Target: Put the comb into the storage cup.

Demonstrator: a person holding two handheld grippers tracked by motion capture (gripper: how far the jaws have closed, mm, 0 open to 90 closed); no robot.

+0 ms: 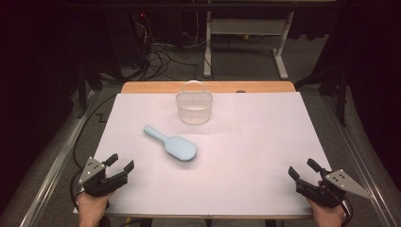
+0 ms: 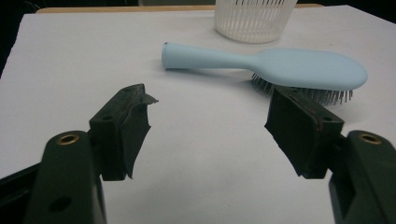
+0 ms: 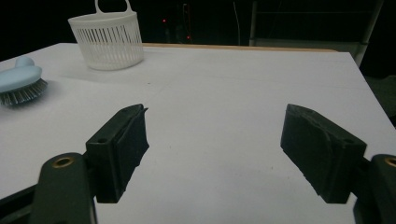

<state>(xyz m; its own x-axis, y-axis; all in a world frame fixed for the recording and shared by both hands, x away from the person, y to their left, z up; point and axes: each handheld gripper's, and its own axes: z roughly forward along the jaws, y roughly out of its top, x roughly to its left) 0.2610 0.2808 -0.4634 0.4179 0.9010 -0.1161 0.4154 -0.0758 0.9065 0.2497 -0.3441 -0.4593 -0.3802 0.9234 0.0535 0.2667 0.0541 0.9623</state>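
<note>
Left gripper view: basket [image 2: 254, 21] cut off by top edge, handle and rim unseen. Right gripper view: hairbrush [image 3: 19, 84] cut by left edge, handle mostly out of frame. High view: bristles hidden beneath brush head.

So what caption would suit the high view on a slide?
Open tongs, left and right, wait apart from a pale blue hairbrush and white slotted basket.
</note>
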